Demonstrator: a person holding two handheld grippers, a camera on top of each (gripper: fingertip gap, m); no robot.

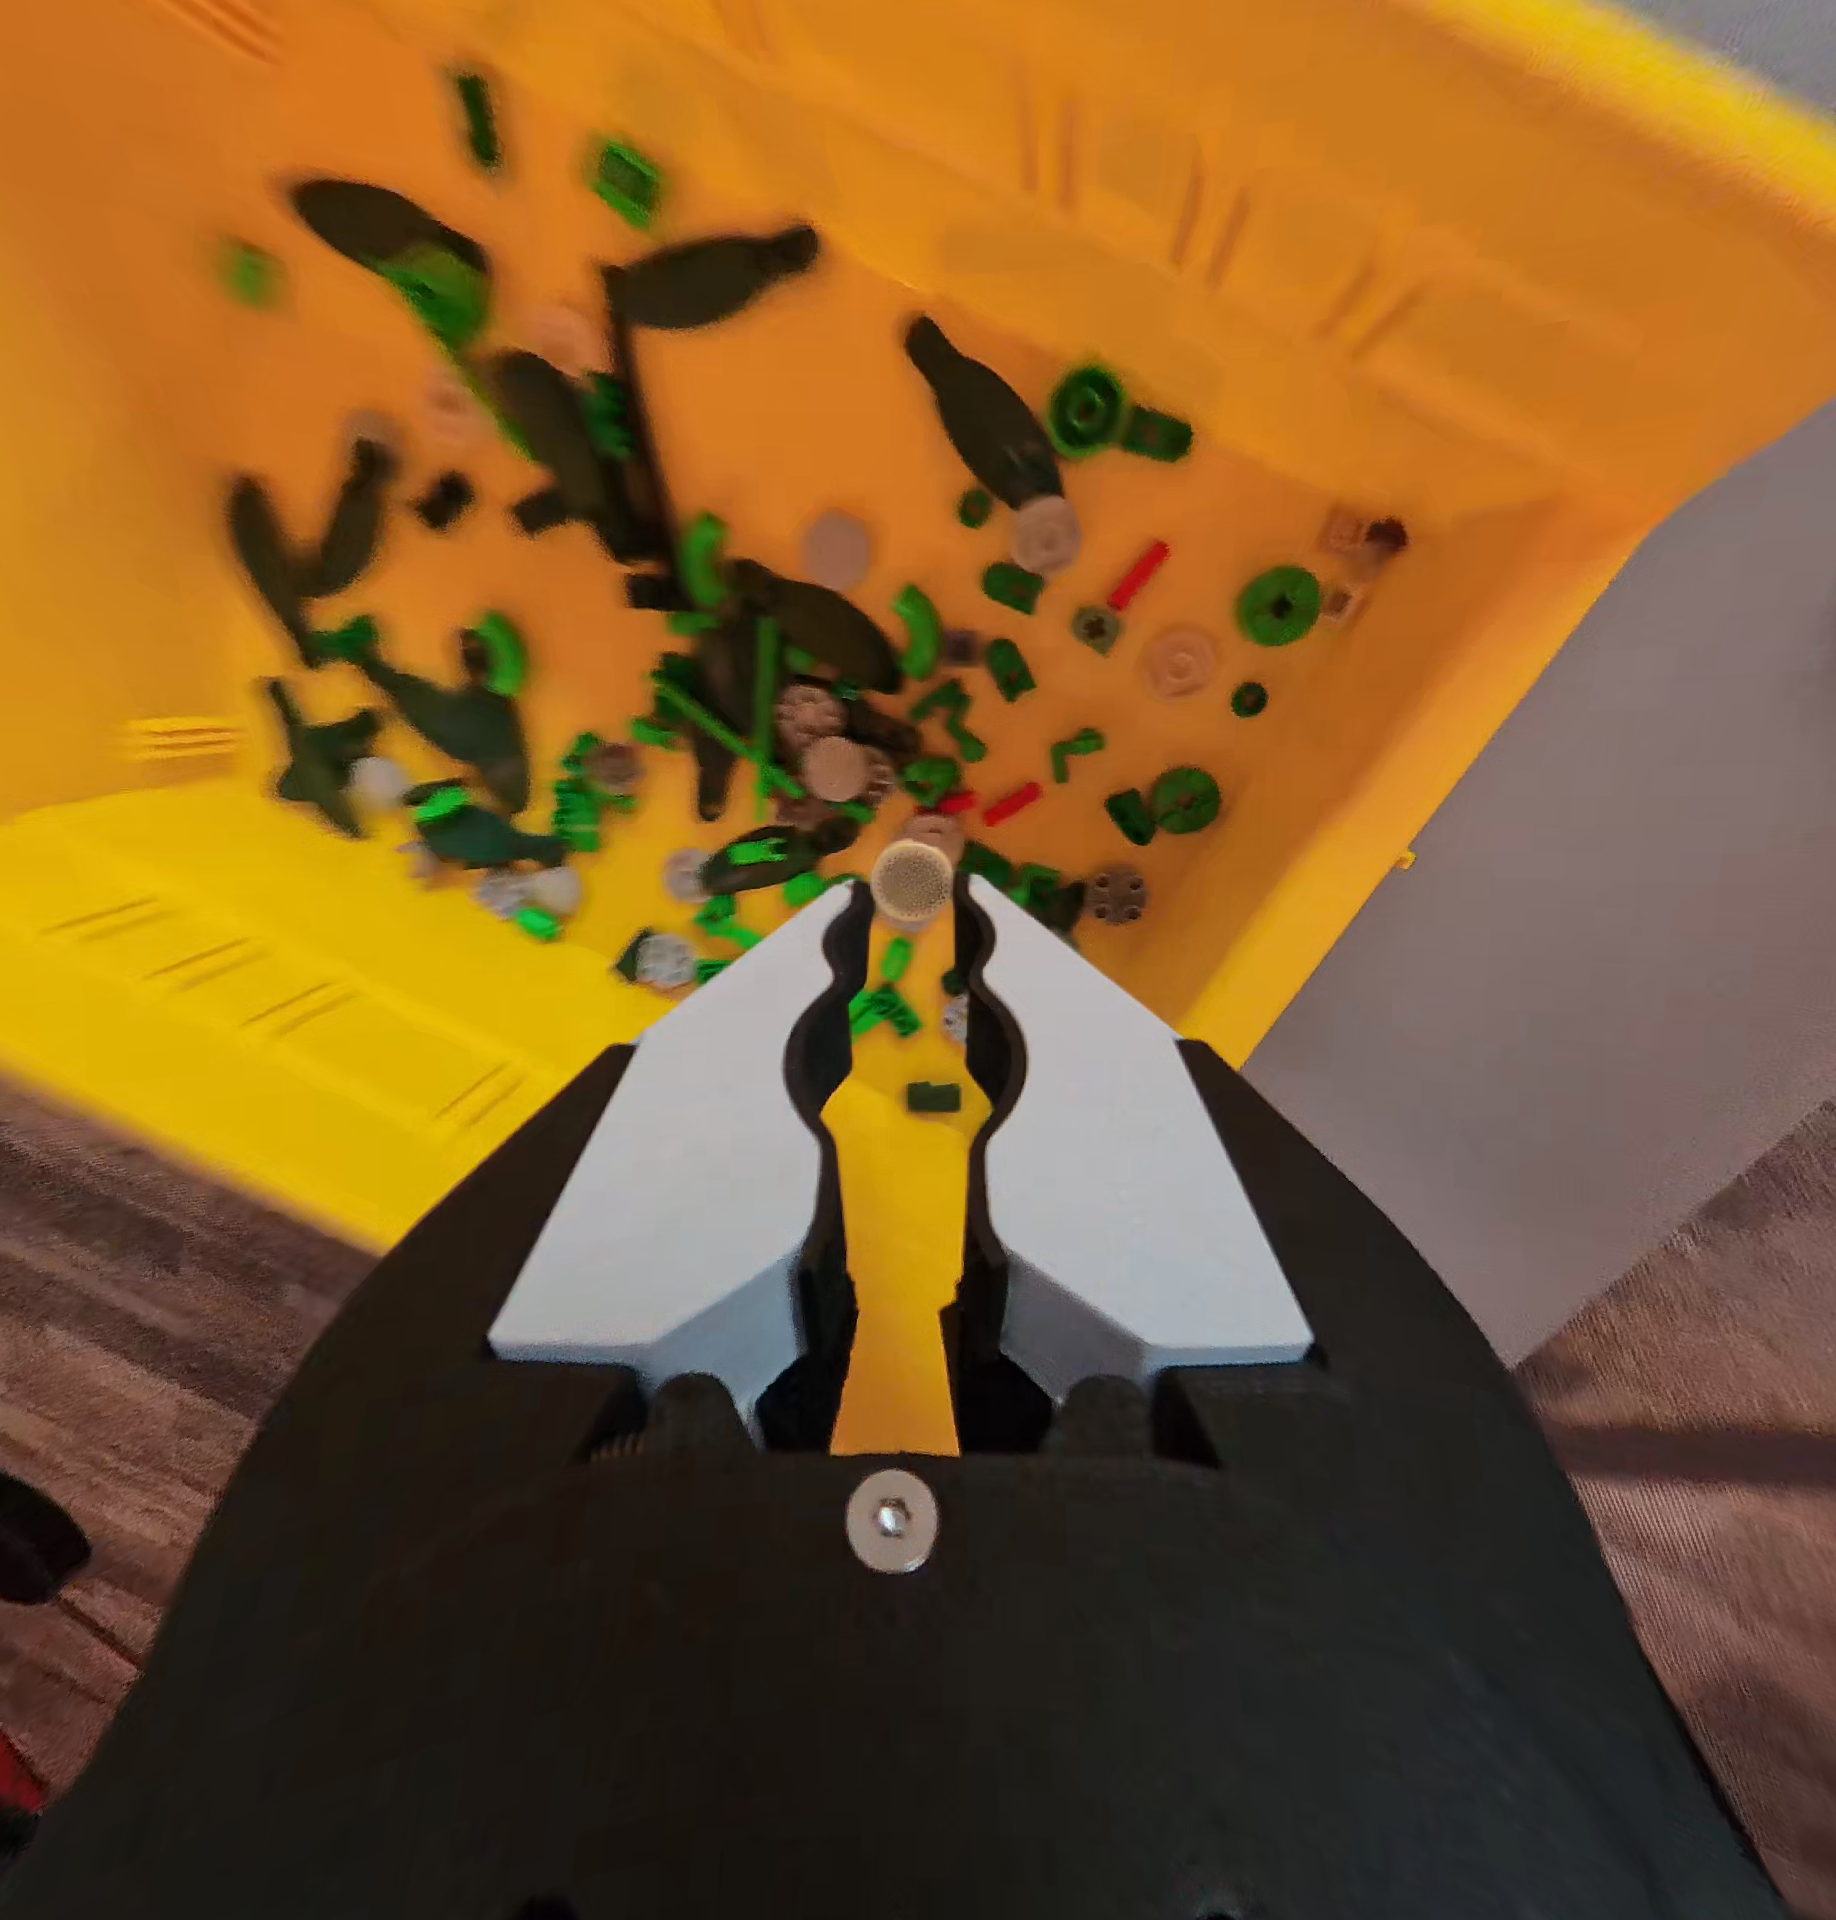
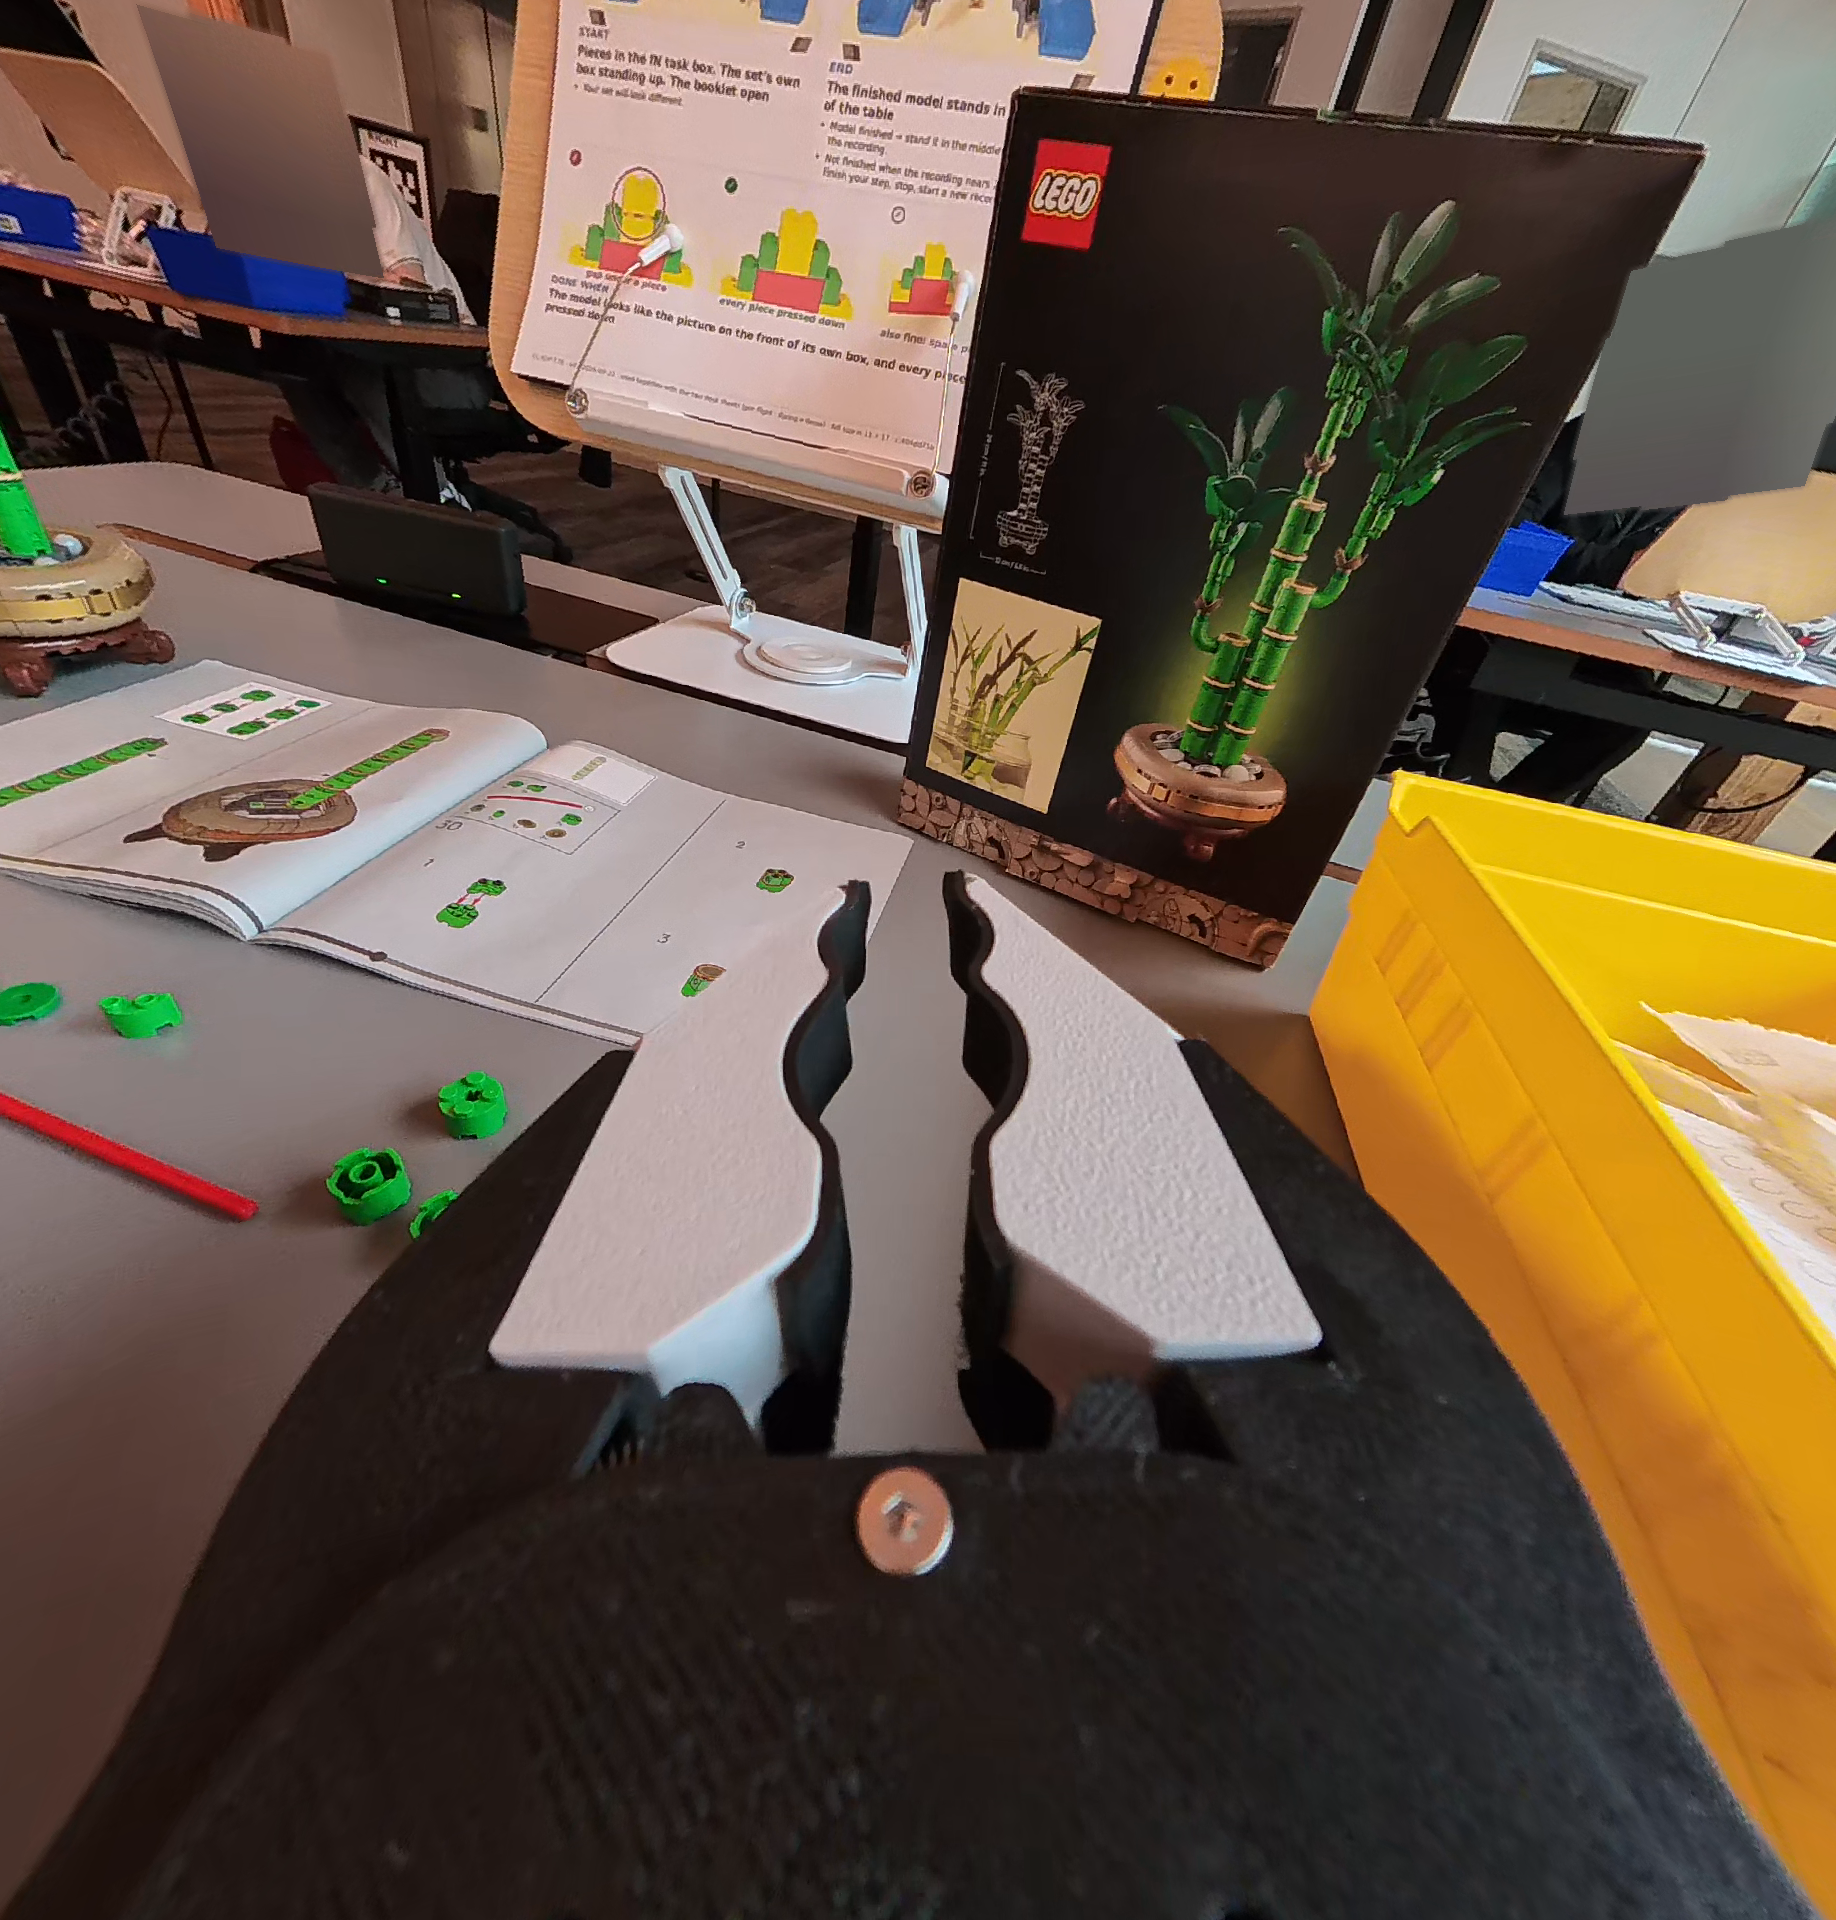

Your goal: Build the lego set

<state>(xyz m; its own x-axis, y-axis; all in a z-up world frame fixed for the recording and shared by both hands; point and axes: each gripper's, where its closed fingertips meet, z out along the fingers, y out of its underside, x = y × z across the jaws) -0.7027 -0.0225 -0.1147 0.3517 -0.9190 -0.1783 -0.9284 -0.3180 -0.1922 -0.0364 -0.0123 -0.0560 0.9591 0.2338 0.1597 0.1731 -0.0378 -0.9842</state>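
Left gripper over the yellow bin of loose pieces, right gripper idle above the grey table.

The grey table (image 2: 114,1351) carries everything; places here are given from the yellow bin (image 2: 1516,1143) at its right edge. Just behind the bin stands the upright set box (image 2: 1309,520), and further left of that lies the open instruction booklet (image 2: 374,831). Far left sits the part-built model (image 2: 31,582) — a tan base with a green stalk. The right gripper (image 2: 906,894) hovers just left of the bin, jaws slightly apart and empty. Inside the bin, above scattered green and dark pieces (image 1: 748,665), the left gripper (image 1: 912,888) has its jaws clamped on a small pale round piece (image 1: 914,883). Well left of the bin lie a red rod (image 2: 103,1148) and small green round bricks (image 2: 368,1182).
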